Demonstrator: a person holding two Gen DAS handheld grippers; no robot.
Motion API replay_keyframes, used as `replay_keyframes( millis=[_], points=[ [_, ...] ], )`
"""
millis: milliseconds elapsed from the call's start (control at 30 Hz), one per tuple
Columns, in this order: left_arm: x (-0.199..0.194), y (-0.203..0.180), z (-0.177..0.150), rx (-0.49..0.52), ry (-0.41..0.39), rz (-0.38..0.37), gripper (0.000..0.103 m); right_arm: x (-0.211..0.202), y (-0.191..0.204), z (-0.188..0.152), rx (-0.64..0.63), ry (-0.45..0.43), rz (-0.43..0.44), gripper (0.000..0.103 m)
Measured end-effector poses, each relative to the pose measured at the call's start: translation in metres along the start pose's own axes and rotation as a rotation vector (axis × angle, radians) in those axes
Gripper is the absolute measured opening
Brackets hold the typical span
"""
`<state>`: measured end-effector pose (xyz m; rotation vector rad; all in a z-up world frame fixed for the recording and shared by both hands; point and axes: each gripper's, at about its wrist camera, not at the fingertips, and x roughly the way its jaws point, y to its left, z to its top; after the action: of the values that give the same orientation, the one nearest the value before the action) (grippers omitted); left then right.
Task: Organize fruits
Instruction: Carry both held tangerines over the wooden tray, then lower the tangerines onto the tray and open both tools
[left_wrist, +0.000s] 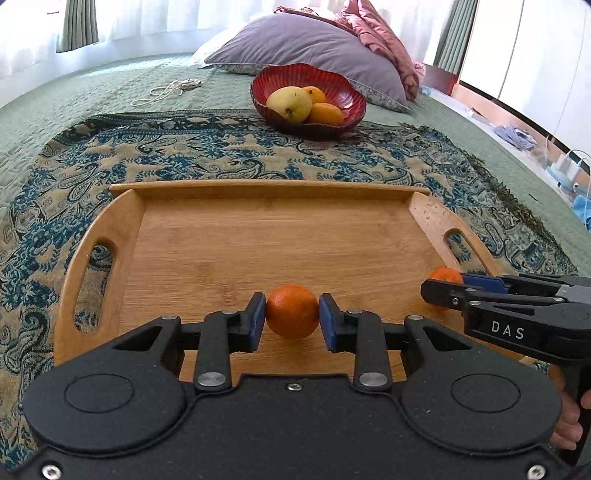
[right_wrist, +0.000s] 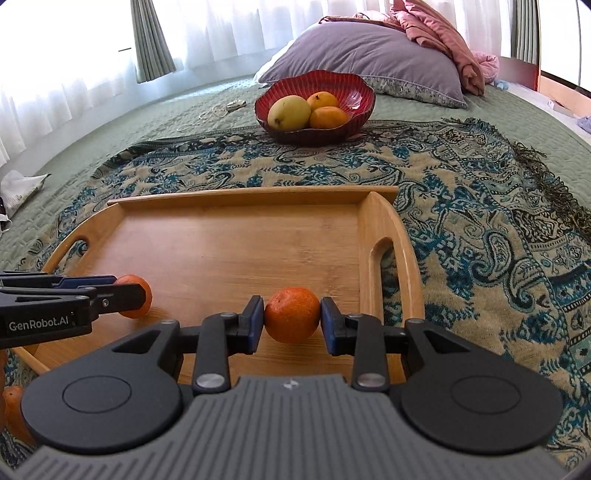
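Each gripper is clamped on 1 small orange over the near part of the wooden tray (left_wrist: 207, 236): the left gripper (left_wrist: 292, 314) pinches its left orange (left_wrist: 292, 312) between blue pads, and the right gripper (right_wrist: 292, 315) does the same with the right orange (right_wrist: 292, 314). The tray floor is otherwise bare, so, as I judge it, neither fruit is set down yet. Beyond the tray, the red bowl (right_wrist: 354, 96) holds 3 fruits (1 yellow-green, 2 orange, kinds unclear); whether they also belong on the tray I cannot tell. Whether either orange touches the wood is hard to read, and each view shows the other gripper only partly, side-on.
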<state>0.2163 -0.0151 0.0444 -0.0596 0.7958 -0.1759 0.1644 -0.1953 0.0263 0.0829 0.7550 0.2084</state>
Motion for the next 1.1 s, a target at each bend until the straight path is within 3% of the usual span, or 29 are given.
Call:
replay_keyframes(
  millis=[600,667,733,867,1100],
  points=[
    [0.002,-0.001,0.0,0.012,-0.006,0.01,0.03,0.001,0.003,-0.003,-0.017,-0.001,-0.009,0.044],
    [0.001,0.0,0.0,0.006,-0.006,0.016,0.037,0.0,0.003,-0.003,-0.018,-0.004,-0.005,0.046],
    [-0.003,0.002,0.0,0.0,-0.019,0.019,0.05,-0.001,0.003,-0.003,-0.017,-0.01,-0.005,0.061],
    [-0.016,0.005,-0.002,0.015,-0.053,0.032,0.056,-0.009,0.006,-0.005,-0.032,-0.034,0.006,0.067],
    [-0.05,0.005,-0.016,0.044,-0.14,0.035,0.083,-0.028,0.016,-0.015,-0.082,-0.083,0.014,0.078]
  ],
)
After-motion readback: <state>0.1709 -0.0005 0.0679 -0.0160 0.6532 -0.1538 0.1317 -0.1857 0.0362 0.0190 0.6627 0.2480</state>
